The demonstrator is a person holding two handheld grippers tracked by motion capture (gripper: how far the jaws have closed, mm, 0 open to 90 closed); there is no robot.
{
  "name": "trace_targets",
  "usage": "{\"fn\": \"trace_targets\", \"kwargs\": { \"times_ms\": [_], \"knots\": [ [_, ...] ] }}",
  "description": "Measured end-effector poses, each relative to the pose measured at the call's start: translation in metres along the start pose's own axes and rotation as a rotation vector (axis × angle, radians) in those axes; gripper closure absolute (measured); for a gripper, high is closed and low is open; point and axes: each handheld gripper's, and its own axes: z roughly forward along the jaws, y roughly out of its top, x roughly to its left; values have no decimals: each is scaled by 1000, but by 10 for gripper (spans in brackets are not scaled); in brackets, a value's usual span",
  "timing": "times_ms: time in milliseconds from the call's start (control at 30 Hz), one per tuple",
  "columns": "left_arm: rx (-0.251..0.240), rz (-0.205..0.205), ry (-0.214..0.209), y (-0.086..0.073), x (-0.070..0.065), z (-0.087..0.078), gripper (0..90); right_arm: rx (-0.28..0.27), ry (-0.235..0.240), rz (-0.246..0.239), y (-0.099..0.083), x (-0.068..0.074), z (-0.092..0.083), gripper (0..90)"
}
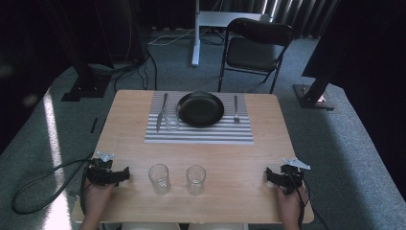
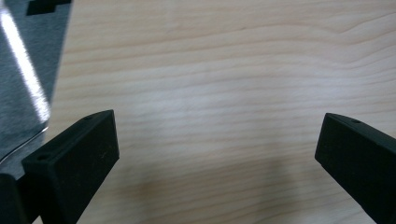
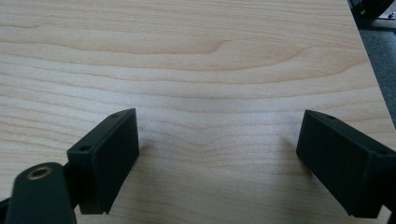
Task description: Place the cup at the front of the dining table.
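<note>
High view: fixed above near edge of bench (image 1: 239, 143), facing forward and down; whole top plus carpet (image 1: 335, 139) and chair (image 1: 253, 48) beyond.
Left gripper view: rides low, very close over bare wood, looking along own fingers (image 2: 74, 158); bench edge and floor at upper left.
Right gripper view: same closeness, fingers (image 3: 105, 154) wide; bench edge at upper right.
Shared: near bench corners, seen in all.

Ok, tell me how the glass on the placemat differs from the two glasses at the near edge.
The glass on the placemat stands on the striped placemat, close beside the knife and black plate; the near glasses stand on bare table, side by side, apart from other things. It looks shorter than they do. All are clear, upright, seemingly empty.
</note>
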Motion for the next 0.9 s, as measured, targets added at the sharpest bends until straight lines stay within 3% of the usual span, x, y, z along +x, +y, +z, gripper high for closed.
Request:
{"fn": "trace_targets", "kwargs": {
  "times_ms": [200, 300, 467, 533, 667, 733, 833, 900],
  "knots": [
    [-10, -29, 59, -13, 11, -4, 1, 0, 0, 0, 0, 0, 0, 124],
    [-20, -43, 60, -18, 13, -6, 1, 1, -1, -1, 0, 0, 0, 124],
    [-25, -39, 85, -25, 17, -7, 1, 1, 0, -1, 0, 0, 0, 125],
    [-30, -24, 119, -30, 17, -4, 1, 1, -1, -1, 0, 0, 0, 124],
    [-46, -39, 113, -33, 18, -3, 1, 1, 0, -1, 0, 0, 0, 124],
    [-79, -47, 105, -35, 20, 0, 1, 0, 0, 0, 0, 0, 0, 124],
    [-79, -103, 58, -36, 26, 2, 2, 0, 0, 0, 0, 0, 0, 124],
    [-68, -120, 25, -36, 30, 4, 2, 0, 0, 0, 0, 0, 0, 124]
  ]
}}
